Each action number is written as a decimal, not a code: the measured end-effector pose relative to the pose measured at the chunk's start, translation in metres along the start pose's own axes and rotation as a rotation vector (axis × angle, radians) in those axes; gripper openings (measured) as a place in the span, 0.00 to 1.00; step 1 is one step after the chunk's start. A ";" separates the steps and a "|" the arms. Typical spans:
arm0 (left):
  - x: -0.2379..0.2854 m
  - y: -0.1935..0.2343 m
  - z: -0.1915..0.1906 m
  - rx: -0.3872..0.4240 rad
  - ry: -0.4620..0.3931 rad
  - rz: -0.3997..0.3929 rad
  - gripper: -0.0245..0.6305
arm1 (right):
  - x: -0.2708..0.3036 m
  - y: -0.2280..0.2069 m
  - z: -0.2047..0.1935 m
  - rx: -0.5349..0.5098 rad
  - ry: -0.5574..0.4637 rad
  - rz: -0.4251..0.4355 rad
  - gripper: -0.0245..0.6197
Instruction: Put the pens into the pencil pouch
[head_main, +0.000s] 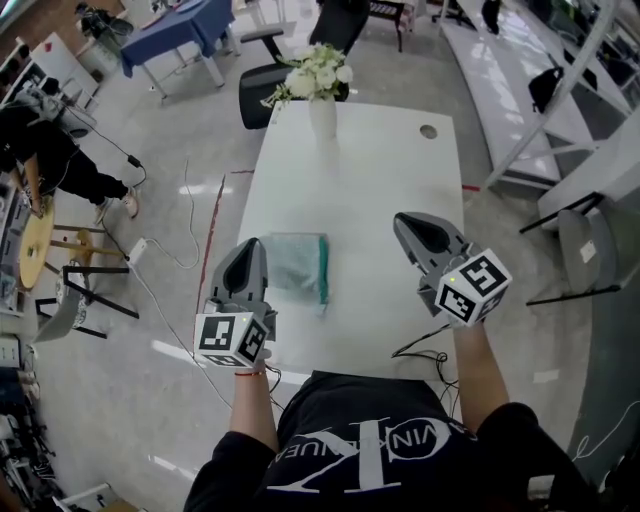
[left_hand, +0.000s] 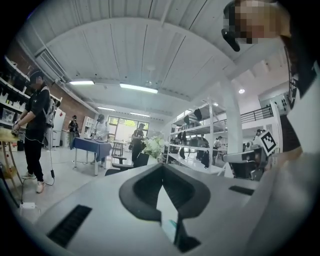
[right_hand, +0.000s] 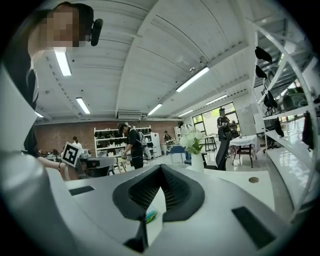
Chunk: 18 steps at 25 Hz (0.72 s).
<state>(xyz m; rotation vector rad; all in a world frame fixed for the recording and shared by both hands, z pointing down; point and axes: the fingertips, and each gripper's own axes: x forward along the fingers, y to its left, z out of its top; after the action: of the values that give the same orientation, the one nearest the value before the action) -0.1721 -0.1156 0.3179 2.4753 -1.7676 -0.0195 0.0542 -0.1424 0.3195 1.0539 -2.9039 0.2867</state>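
Left gripper (head_main: 250, 246) hangs just beside the translucent green fabric pouch (head_main: 298, 262), right gripper (head_main: 405, 220) farther off on its other side — both jaws pressed together, empty.

One pencil pouch (head_main: 298, 262), one flower vase (head_main: 322, 112), one table (head_main: 400, 180), two tools (head_main: 251, 246) (head_main: 403, 221).

Your table (head_main: 390, 170): plain white.
Your pouch (head_main: 296, 262): pale green, teal edge.
Flowers (head_main: 318, 72): white, green leaves.
Your shirt (head_main: 350, 440): black, white lettering.
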 end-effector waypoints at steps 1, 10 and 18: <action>-0.001 0.001 0.003 0.000 -0.006 0.007 0.04 | 0.000 0.000 0.001 -0.003 -0.004 -0.002 0.05; -0.010 0.005 0.021 0.017 -0.070 0.031 0.04 | -0.002 0.005 0.010 -0.033 -0.035 0.002 0.05; -0.011 0.008 0.028 0.012 -0.080 0.052 0.04 | 0.001 0.008 0.013 -0.047 -0.039 0.015 0.05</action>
<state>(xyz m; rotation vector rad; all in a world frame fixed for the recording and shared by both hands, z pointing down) -0.1847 -0.1099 0.2905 2.4687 -1.8683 -0.1061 0.0489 -0.1394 0.3054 1.0429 -2.9383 0.2003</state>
